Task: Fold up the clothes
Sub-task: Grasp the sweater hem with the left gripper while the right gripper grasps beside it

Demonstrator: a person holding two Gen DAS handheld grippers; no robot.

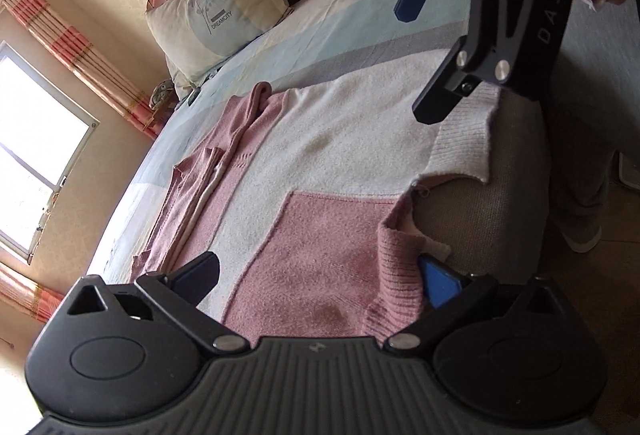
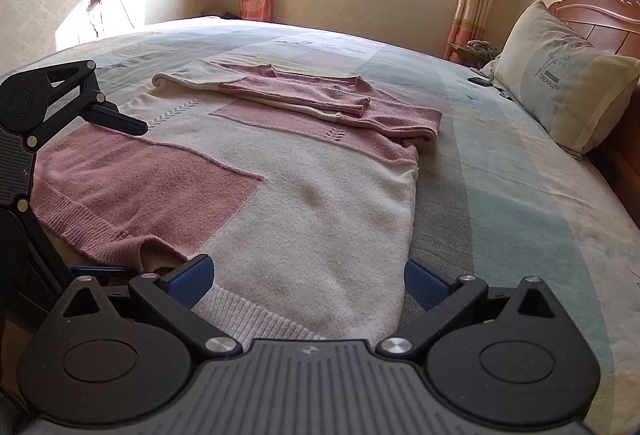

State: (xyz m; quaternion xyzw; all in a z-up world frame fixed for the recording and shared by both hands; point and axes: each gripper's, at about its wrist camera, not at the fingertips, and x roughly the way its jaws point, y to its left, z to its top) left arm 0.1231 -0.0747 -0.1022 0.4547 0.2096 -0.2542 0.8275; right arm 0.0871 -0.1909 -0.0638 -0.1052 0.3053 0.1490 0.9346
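A pink and white knit sweater (image 2: 304,195) lies flat on the bed, its sleeves folded across the chest (image 2: 320,95). In the left wrist view my left gripper (image 1: 320,281) is open wide at the pink corner of the hem (image 1: 396,275). One blue pad (image 1: 440,287) is tucked under that corner and the other finger sits above the cloth. My right gripper (image 2: 308,283) is also open, its fingers astride the white ribbed hem (image 2: 256,319). Each gripper shows in the other's view: right gripper (image 1: 424,51), left gripper (image 2: 116,195).
The sweater hem hangs at the bed edge (image 1: 500,195), with floor and a person's leg and shoe (image 1: 580,227) beyond. A pillow (image 2: 560,91) leans on the wooden headboard (image 2: 600,15). A small dark object (image 2: 480,81) lies beside it. Striped sheet (image 2: 500,195) stretches right of the sweater.
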